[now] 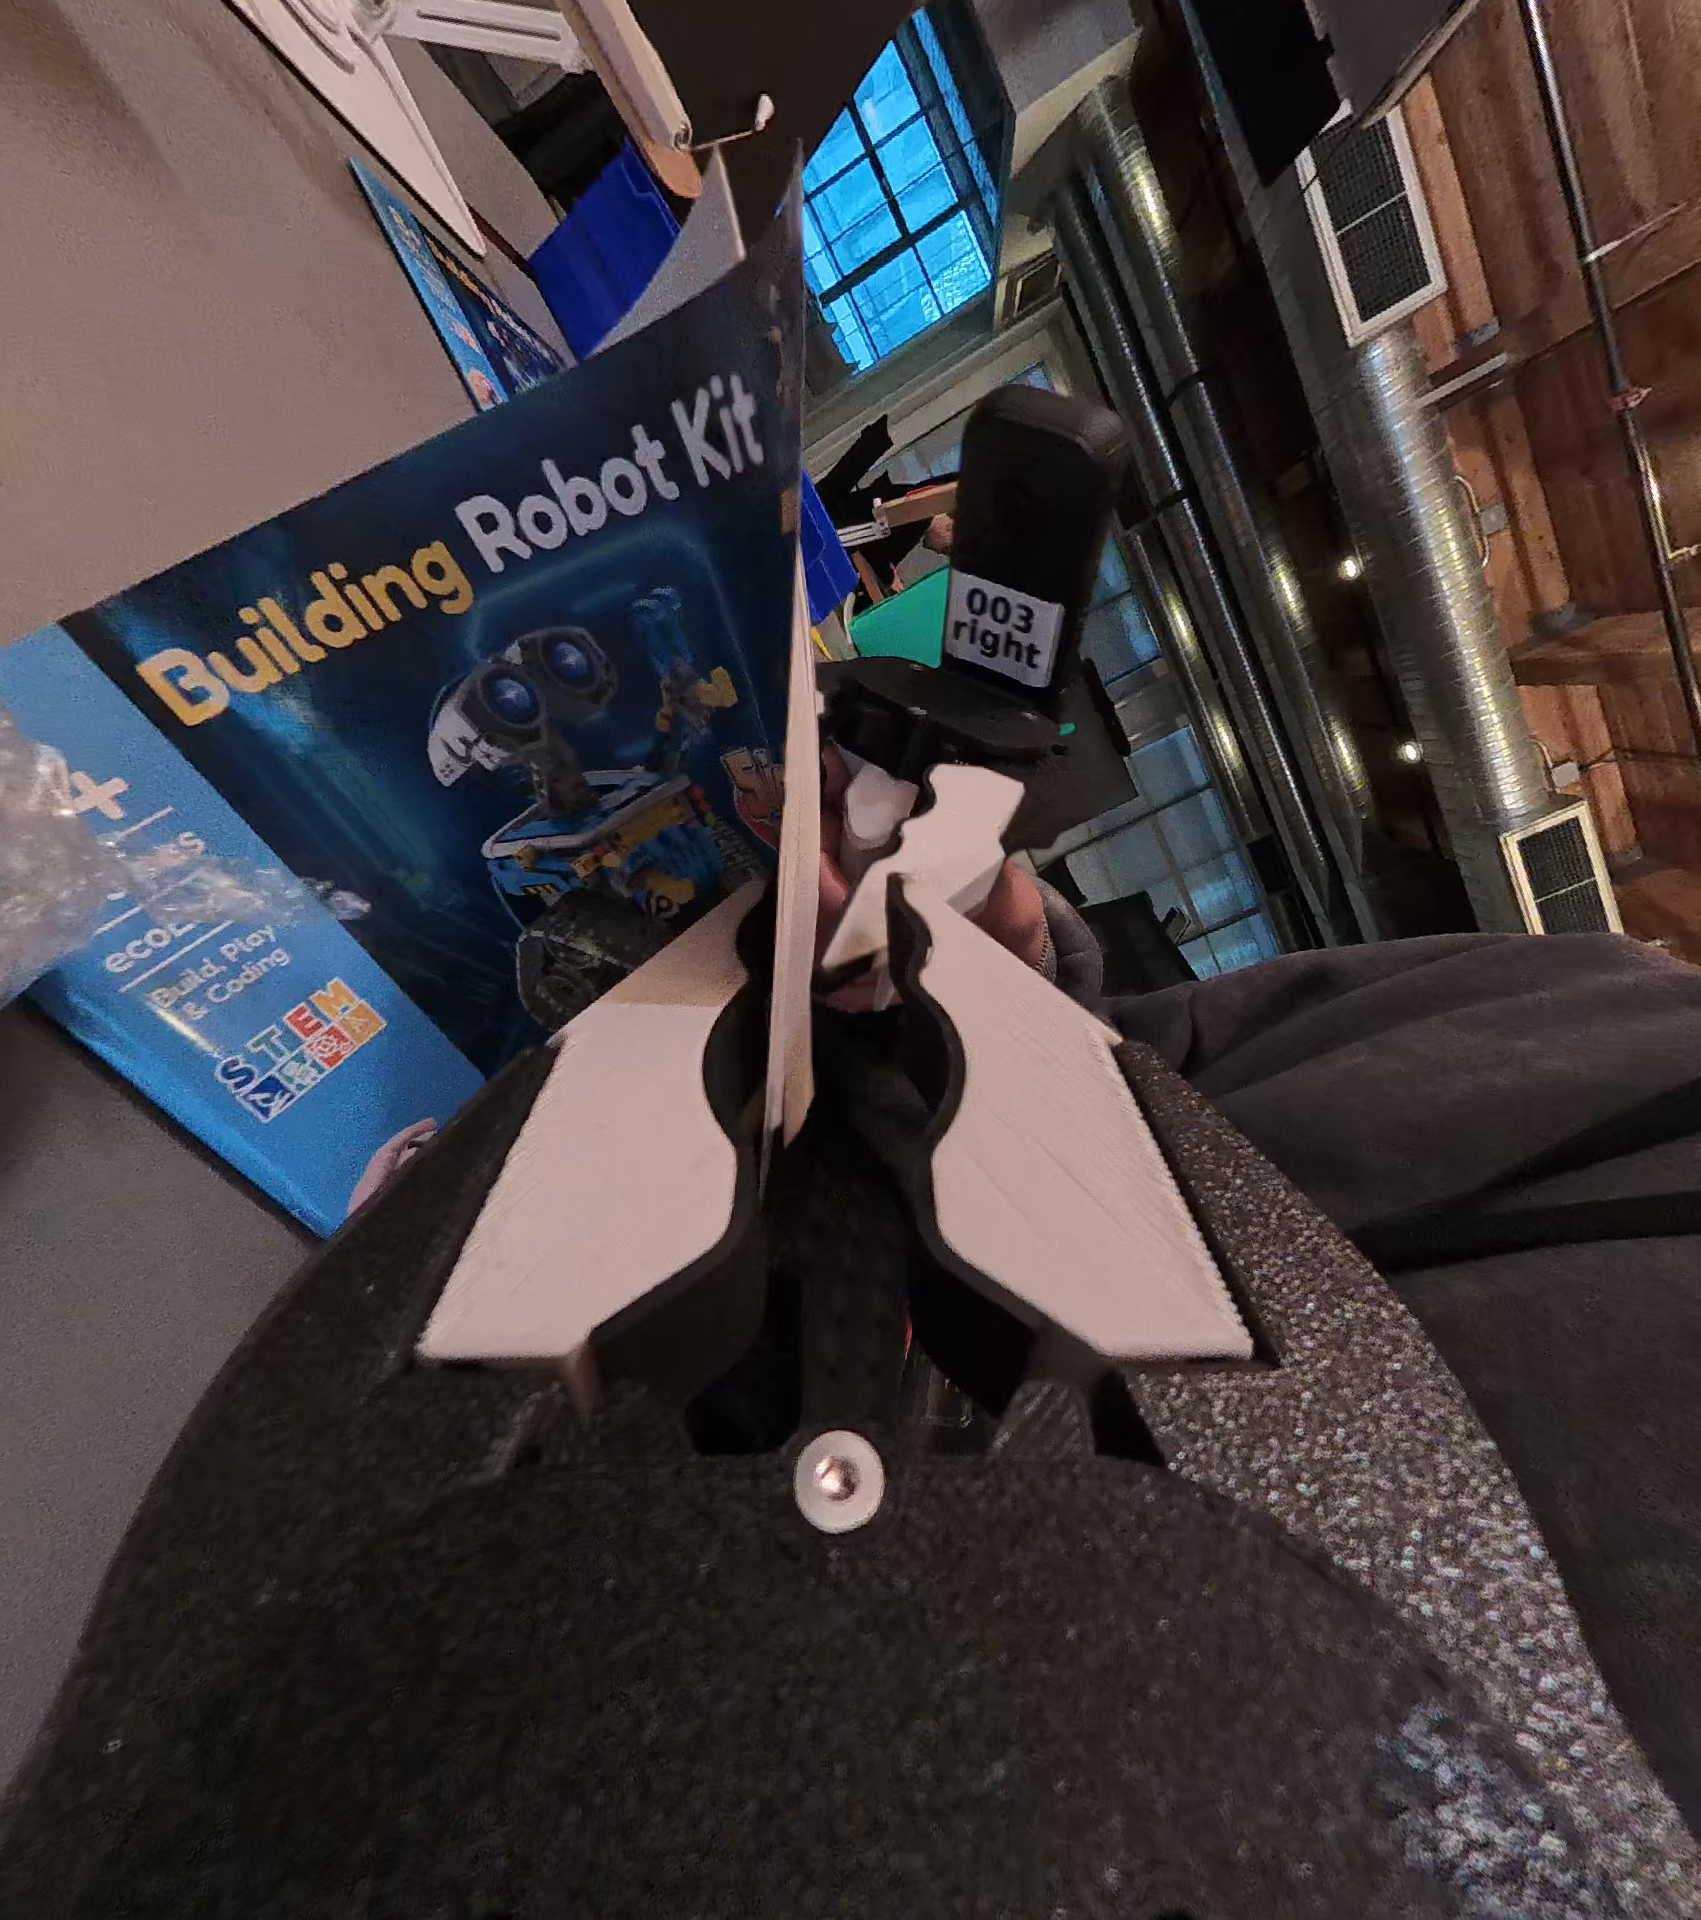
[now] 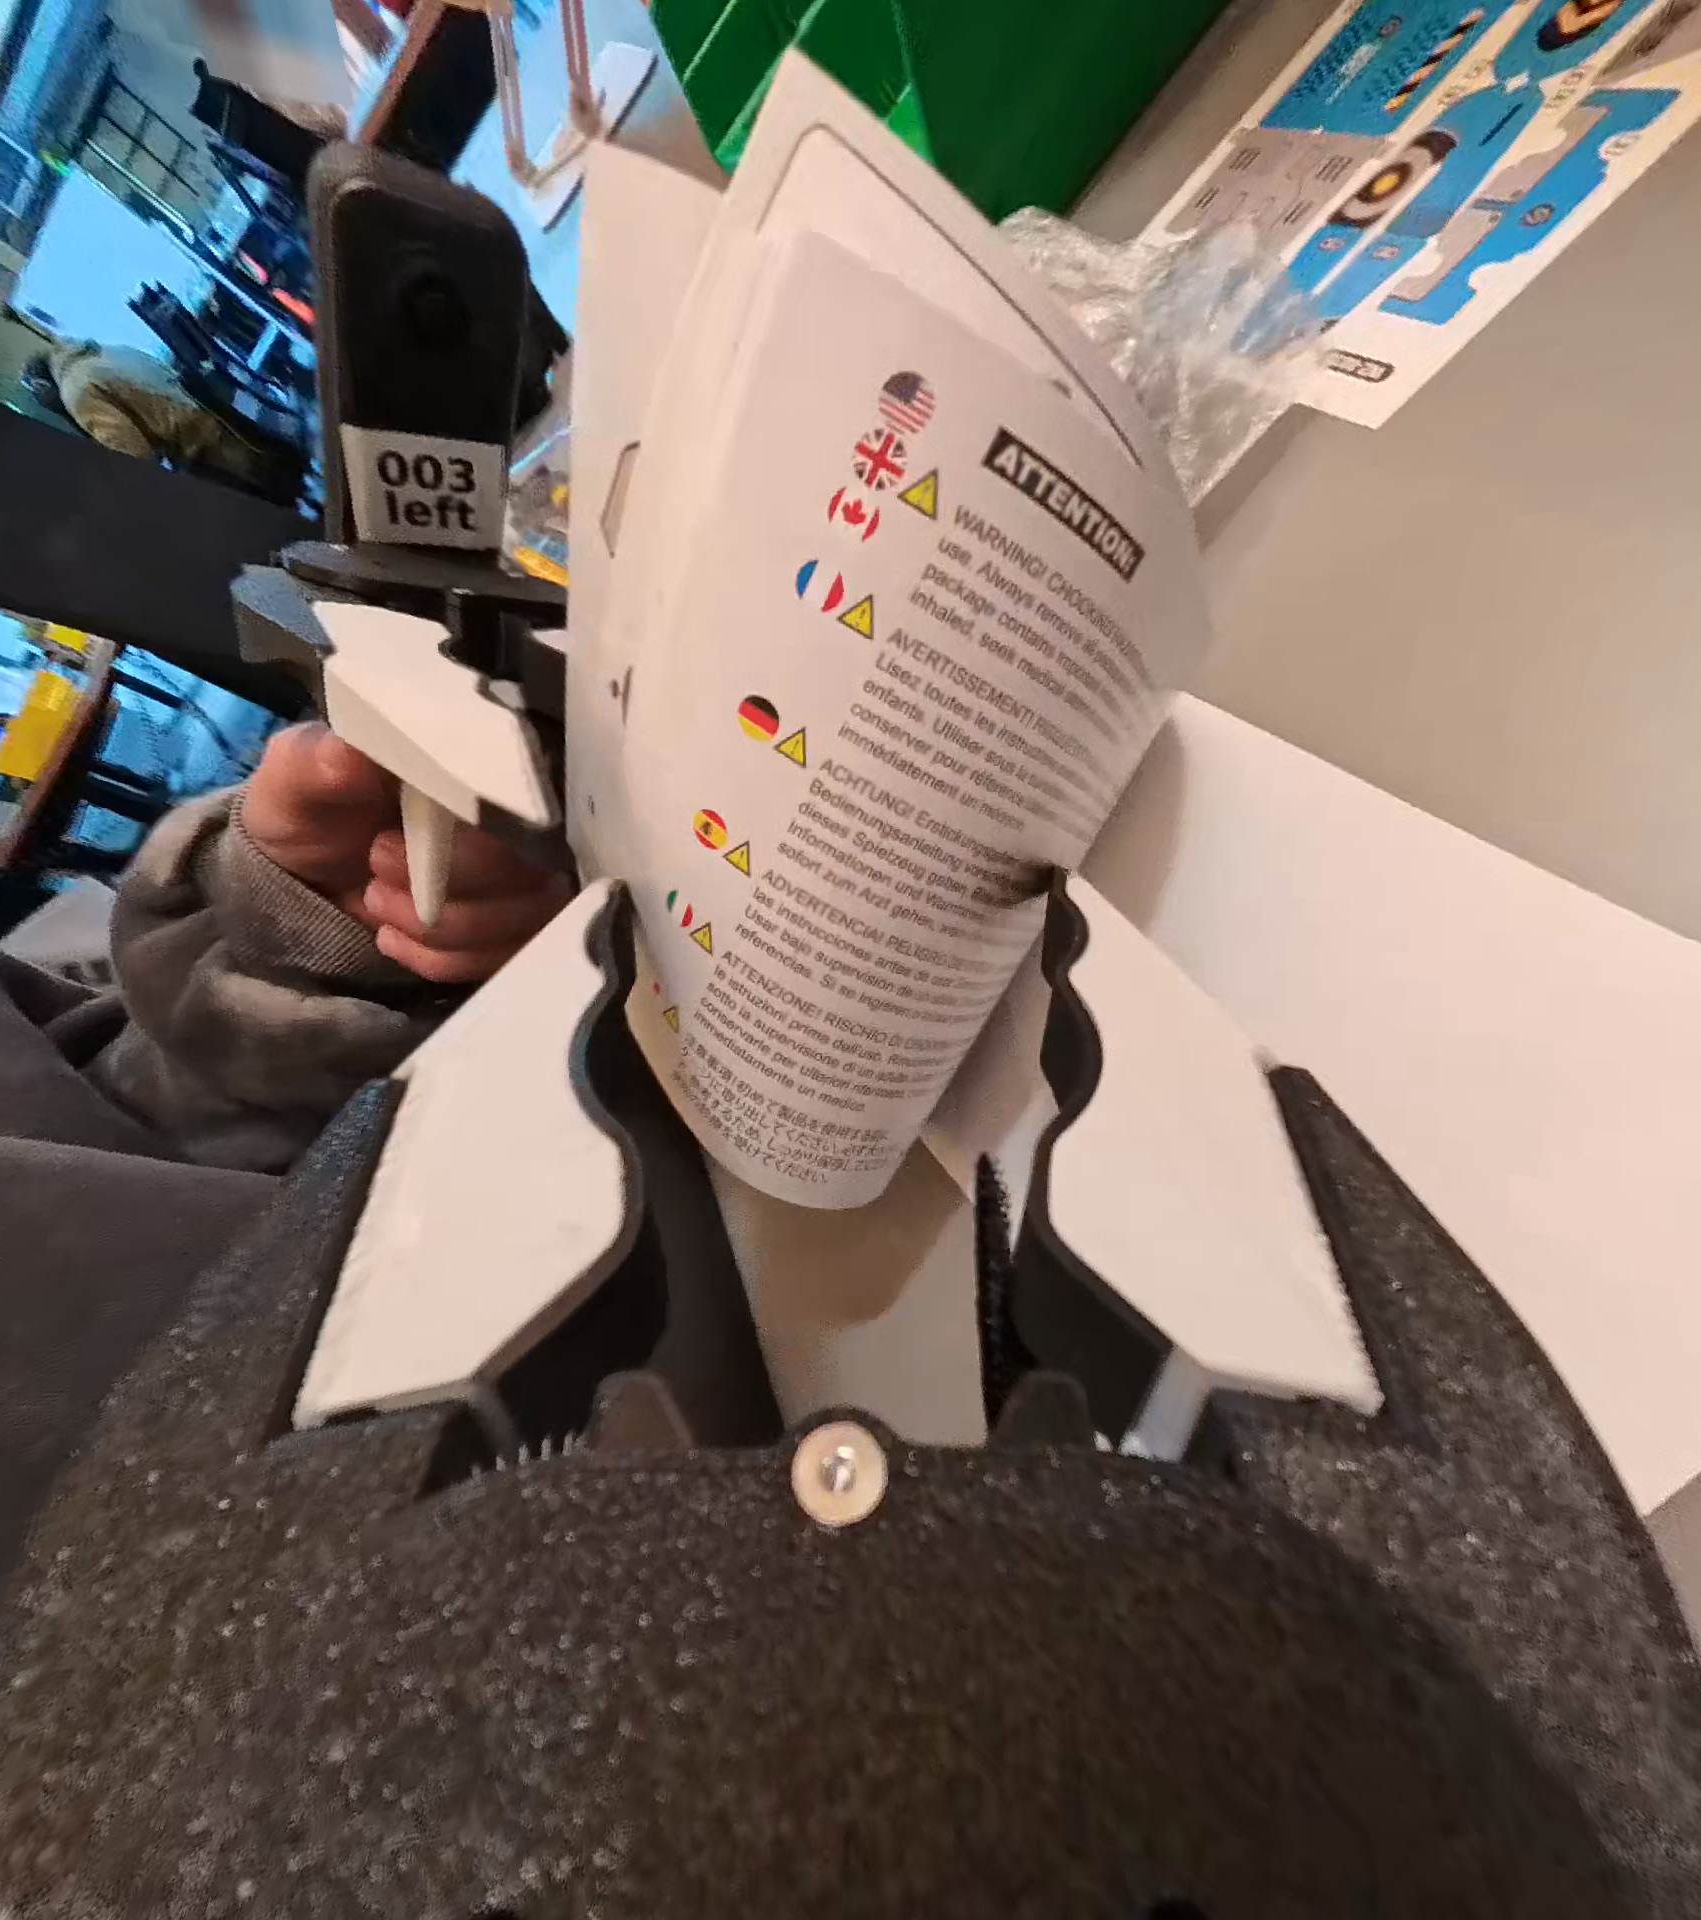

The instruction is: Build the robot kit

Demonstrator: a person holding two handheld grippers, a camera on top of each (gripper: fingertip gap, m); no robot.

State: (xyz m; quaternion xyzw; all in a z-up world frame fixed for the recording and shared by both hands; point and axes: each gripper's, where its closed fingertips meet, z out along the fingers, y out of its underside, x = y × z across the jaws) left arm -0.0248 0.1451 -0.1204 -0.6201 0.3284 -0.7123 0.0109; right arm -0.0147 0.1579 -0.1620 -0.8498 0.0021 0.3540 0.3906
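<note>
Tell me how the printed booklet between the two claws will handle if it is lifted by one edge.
The booklet is probably floppy: its white back pages curl into a cone in the right claw. It is likely light, since it is thin paper seen edge-on in the left claw. The glossy cover may slip.

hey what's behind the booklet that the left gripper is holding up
Behind the booklet sit a blue bin and another printed sheet. The right gripper shows past its edge. The booklet covers the rest.

Two close, facing views; shared booklet [image 1: 792,790].
</note>
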